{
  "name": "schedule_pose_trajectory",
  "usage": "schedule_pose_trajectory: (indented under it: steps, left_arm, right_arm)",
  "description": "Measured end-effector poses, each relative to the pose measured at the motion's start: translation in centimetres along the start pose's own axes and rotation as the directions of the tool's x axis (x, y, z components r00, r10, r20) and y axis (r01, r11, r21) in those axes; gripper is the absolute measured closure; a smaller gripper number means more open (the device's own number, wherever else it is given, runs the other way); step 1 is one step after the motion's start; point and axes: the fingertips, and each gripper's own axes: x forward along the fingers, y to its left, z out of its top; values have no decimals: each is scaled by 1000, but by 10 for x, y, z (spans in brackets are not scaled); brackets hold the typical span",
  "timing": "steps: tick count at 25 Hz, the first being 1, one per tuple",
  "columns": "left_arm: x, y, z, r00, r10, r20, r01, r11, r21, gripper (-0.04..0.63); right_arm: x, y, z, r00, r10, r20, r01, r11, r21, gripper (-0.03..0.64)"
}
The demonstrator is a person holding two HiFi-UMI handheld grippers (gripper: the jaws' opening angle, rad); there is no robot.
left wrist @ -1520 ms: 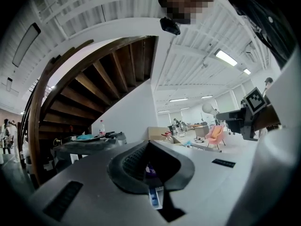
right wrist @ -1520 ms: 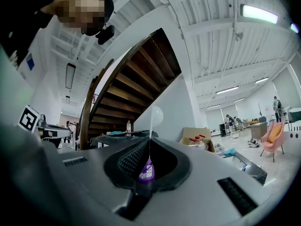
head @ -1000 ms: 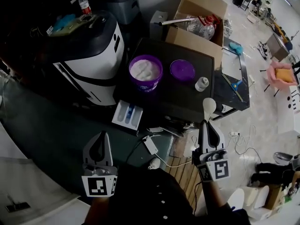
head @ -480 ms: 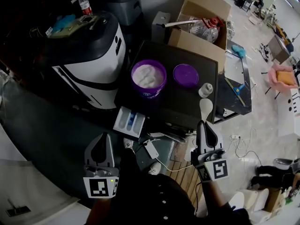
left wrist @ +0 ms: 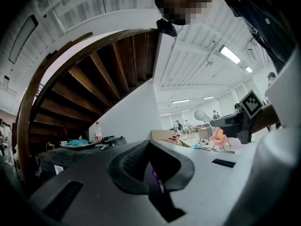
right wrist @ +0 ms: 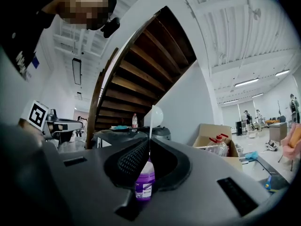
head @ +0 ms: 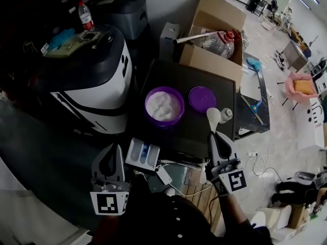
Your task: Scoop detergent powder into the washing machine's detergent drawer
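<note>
**Right gripper clamped on spoon; left gripper closed on nothing**

The right gripper [head: 216,137] is clamped on the handle of a white spoon [head: 213,117], whose bowl points to 12 o'clock. The left gripper [head: 109,157] has its jaws together with nothing between them. From the spoon, the open tub [head: 163,106] of white powder sits at 10 o'clock on the black table [head: 194,131] and its lid [head: 202,98] at 11 o'clock. The detergent drawer [head: 143,153] stands open at 3 o'clock of the left gripper, and the washing machine [head: 94,75] at 12 o'clock.

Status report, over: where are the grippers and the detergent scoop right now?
Right gripper shut on spoon, short of powder tub. Left gripper shut, empty. Drawer open, lid off; small bottle beside spoon bowl.
</note>
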Motion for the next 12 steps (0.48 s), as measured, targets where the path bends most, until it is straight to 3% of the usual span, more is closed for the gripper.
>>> schedule_pose_trajectory:
  steps: [12]
  left_arm:
    - [39, 30, -19, 997, -37, -66, 36, 999, -23, 588]
  right_arm:
    - [63, 4, -29, 990, 43, -138, -42, 999, 6, 584]
